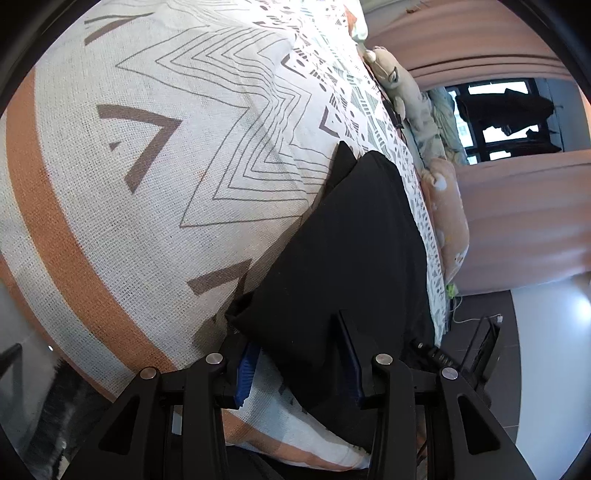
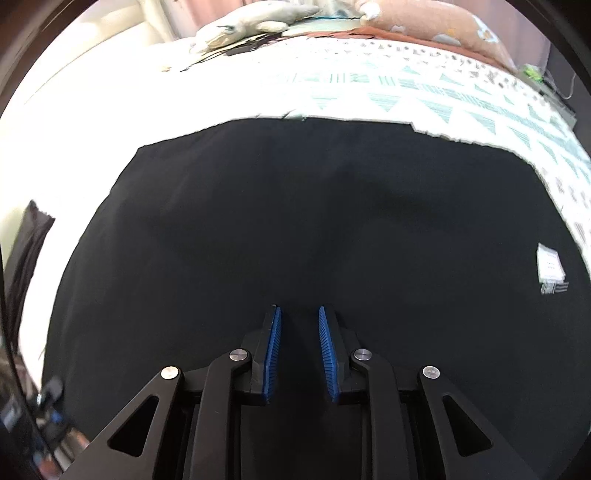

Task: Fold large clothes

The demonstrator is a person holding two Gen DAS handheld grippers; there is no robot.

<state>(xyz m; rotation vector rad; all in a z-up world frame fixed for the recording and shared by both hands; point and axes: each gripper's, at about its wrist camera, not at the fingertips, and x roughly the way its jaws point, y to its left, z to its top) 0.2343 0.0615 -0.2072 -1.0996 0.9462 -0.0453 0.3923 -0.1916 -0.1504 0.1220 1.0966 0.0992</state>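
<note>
Setting: Bedroom, as we read it; a bed covered by a patterned bedspread (image 1: pixel 155 177) with zigzag lines and an orange band, pink curtains (image 1: pixel 517 206) and a dark window at the right of the left wrist view, soft toys (image 2: pixel 251 22) along the far side of the bed.
Garment: we see a large black garment (image 2: pixel 295 221) spread flat on the bedspread, a white label (image 2: pixel 550 264) near its right edge; in the left wrist view it runs away from us as a folded black slab.
Left gripper (image 1: pixel 299 362): its fingers stand apart with the near edge of the black cloth lying between them; we cannot tell whether the blue pads press on it.
Right gripper (image 2: pixel 300 347): its fingers stand narrowly apart with nothing clamped between them, hovering over the near part of the cloth.
Step in hand: we judge we are going for a hem or corner to make the next fold.
How to do it well: we should take only the layers meant to travel, pinch both ends evenly, and carry the edge over flat so it meets the far edge squarely.
Pose: left gripper is rolled on its side and slopes down along the cloth; right gripper tips steeply down over the cloth.
</note>
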